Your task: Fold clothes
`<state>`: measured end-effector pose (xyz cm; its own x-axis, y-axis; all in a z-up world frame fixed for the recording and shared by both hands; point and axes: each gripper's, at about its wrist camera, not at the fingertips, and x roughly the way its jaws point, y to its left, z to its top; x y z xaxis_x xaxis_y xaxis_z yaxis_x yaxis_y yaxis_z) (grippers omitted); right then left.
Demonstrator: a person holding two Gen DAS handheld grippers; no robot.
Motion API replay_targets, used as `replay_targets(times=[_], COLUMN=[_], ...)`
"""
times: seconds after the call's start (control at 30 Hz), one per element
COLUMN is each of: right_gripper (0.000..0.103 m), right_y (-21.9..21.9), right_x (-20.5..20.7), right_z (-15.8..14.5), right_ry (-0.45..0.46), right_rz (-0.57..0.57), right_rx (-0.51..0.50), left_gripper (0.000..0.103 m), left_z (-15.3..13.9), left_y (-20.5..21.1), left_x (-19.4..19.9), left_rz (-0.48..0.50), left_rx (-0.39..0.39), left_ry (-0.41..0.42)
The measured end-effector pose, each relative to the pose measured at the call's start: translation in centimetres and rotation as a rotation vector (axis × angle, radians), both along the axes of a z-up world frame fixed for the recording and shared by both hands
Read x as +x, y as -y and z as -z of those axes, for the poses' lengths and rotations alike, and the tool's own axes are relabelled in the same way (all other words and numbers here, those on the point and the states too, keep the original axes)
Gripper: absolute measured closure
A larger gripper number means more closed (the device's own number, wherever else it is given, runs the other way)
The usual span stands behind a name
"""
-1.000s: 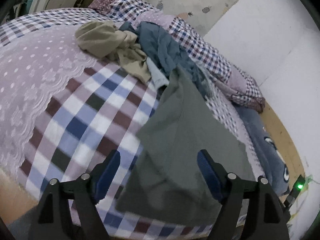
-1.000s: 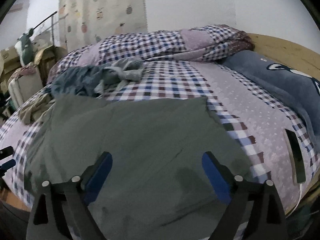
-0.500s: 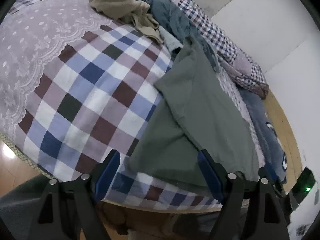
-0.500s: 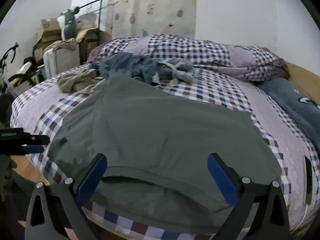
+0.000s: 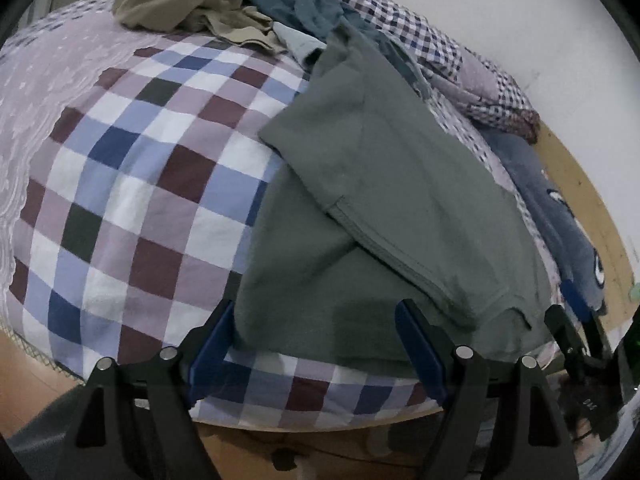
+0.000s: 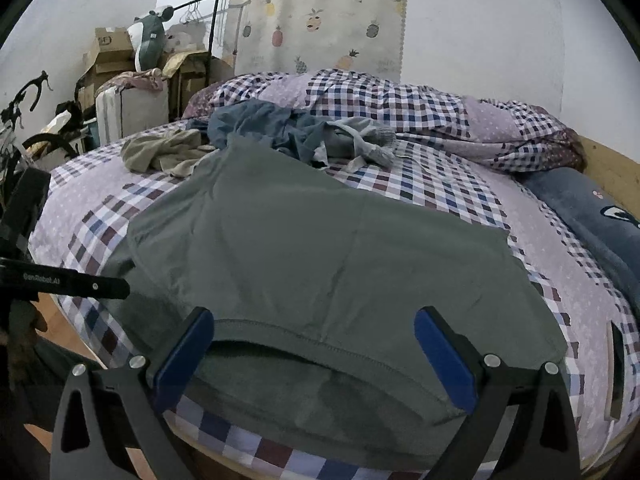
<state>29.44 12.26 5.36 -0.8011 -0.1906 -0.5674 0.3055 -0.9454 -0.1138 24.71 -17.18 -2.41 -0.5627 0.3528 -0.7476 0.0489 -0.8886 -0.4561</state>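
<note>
Grey-green cotton garment [image 6: 320, 248] lies spread on the checked bedspread [image 5: 132, 184] at the bed's near edge, its hemmed upper layer folded over the lower. Left gripper [image 5: 316, 354] and right gripper [image 6: 314, 354] both hang spread wide at that edge, grasping nothing. Crumpled beige garment [image 5: 180, 12] and what looks like a blue-grey shirt [image 6: 264, 128] lie heaped behind.
</note>
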Motion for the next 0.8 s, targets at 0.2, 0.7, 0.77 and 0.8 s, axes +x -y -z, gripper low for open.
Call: replay_targets(times=[0.2,0.7,0.77,0.8], right_gripper=[0.001,0.001,0.001,0.000], right_y=[0.0,1.1,1.1,1.2], right_x=[-0.2,-0.1,-0.2,-0.2], right_z=[0.3,1.3,1.3,1.3], right_ry=[0.006,0.023,0.024,0.025], right_rz=[-0.003,-0.036,-0.033,-0.032], right_rx=[0.003,0.048,0.049,0.050], left_gripper=[0.020,0.024,0.028,0.029], left_z=[0.0,-0.3,-0.3,-0.2], left_y=[0.2,0.3,0.3,0.3], left_x=[-0.4,-0.2,-0.1,-0.1], left_rz=[0.004,0.016,0.015,0.015], left_rx=[0.026,0.037,0.040,0.042], left_ry=[0.009,-0.004,-0.003,-0.002])
